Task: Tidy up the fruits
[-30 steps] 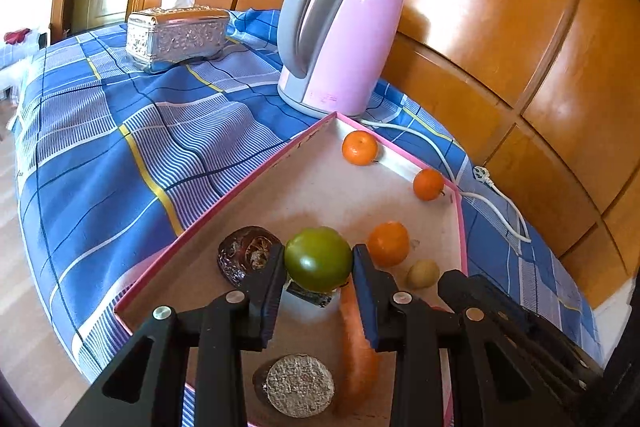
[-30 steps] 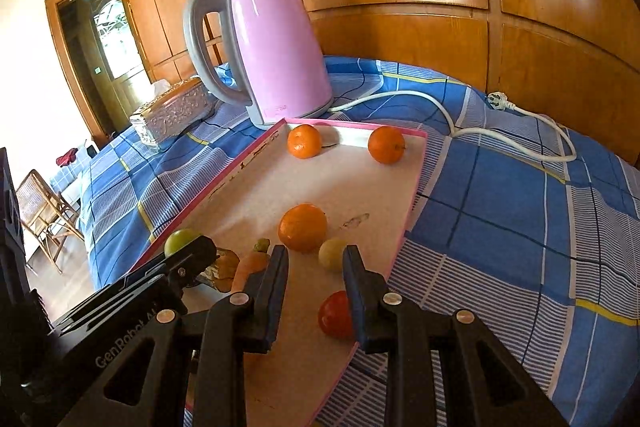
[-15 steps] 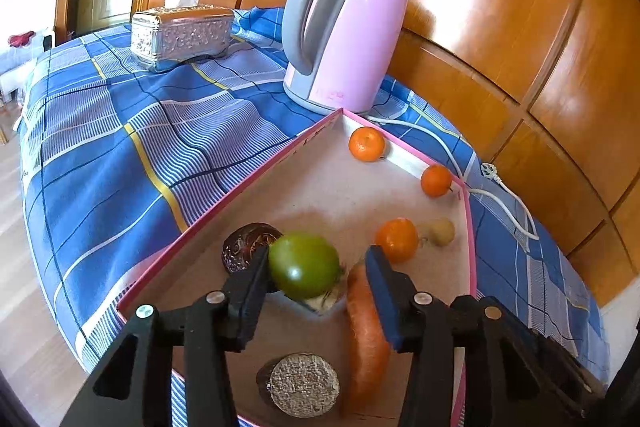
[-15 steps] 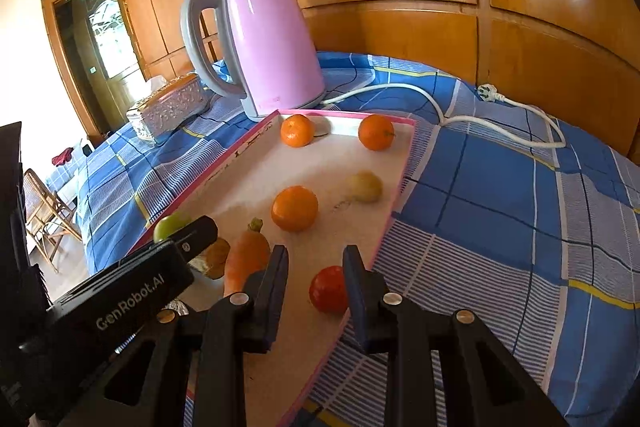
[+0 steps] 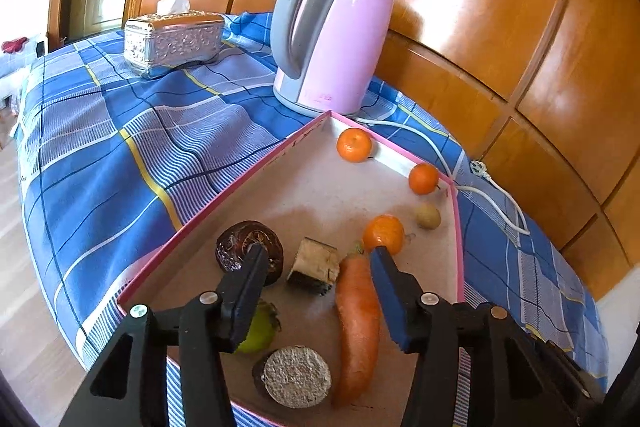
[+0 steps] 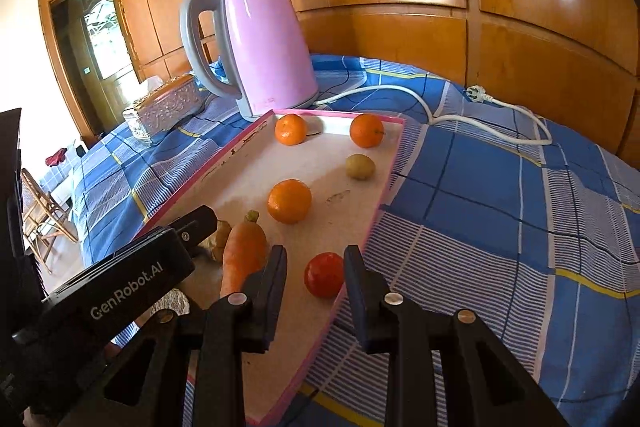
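Note:
A pink-rimmed tray [image 5: 240,183] holds the produce. My left gripper [image 5: 318,253] hangs over its near end; its jaws are opening with nothing gripped. A green fruit [image 5: 260,331] lies on the tray, half hidden behind the left finger. Ahead lie a carrot [image 5: 358,327], a cut brown chunk [image 5: 314,265] and a dark round fruit [image 5: 240,247]. Three oranges [image 5: 354,145] [image 5: 423,179] [image 5: 383,233] and a small yellowish fruit [image 5: 428,215] sit farther back. My right gripper [image 6: 315,255] is open above a red tomato [image 6: 324,275] by the tray's right rim, pads not touching it.
A pink kettle [image 5: 332,31] stands behind the tray, its white cord [image 6: 480,119] trailing right over the blue checked cloth. A silver tissue box [image 5: 172,41] sits far left. A round cut-faced piece [image 5: 298,381] lies at the tray's near edge. Wood panelling backs the table.
My left jaws spread and let go of the green fruit, which dropped onto the tray beside the left finger. The small yellowish fruit rolled toward the tray's far right. The right gripper barely moved.

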Available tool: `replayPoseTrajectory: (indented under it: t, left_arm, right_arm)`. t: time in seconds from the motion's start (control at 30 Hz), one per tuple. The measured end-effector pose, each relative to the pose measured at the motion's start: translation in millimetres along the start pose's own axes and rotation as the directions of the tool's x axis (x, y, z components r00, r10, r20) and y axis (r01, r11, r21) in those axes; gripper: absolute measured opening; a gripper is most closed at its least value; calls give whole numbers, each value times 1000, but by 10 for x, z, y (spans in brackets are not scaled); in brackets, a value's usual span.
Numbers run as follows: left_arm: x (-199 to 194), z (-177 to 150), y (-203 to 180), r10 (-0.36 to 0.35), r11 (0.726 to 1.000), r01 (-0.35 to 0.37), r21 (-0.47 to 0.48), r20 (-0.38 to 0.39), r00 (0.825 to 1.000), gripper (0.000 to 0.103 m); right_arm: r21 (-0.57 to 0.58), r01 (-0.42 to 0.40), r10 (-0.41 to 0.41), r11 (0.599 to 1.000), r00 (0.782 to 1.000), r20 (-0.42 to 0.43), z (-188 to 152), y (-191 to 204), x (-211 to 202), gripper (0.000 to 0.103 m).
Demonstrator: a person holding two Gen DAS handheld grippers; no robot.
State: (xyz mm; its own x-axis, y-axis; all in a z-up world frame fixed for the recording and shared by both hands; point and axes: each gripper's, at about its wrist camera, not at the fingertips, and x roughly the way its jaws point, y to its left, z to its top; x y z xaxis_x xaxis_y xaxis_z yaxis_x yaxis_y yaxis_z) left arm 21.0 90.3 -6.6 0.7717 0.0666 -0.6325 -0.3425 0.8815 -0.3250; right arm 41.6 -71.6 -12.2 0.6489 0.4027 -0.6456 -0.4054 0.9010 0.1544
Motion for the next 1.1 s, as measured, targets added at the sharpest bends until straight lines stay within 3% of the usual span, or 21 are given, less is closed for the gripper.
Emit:
replayPoseTrajectory:
  t: [0.17,0.4,0.6,0.73,0.9,1.1]
  left_arm:
    - [-79,-26,-38,-26,999,26,23,3,1000,63]
    - [-243,-96,-38,-69,996,71,47,-34,997,84]
    - [-471,-197,-33,-55,988,64,142,-67,996,97]
    - [-686,-217,-24,-25,977,29,213,-22,999,103]
    - [-916,-212,-34,41,949,-61,309,72,997,103]
    - [-975,-259,70,53,955,-71,287,72,996,103]
  right_arm:
    - [-7,40,-40,999,999,6,-45,4,-78,33]
    - [4,132,-132,991,991,19,-116,-8,-227,38]
    - [61,187,-187,981,982,1,-209,-65,-354,40]
    - [71,217,-218,973,976,8,-252,-12,-455,48]
    - [73,235,-237,969,971,15,-298,89,-561,53]
    - [88,243,-245,966,969,10,-384,168,-642,54]
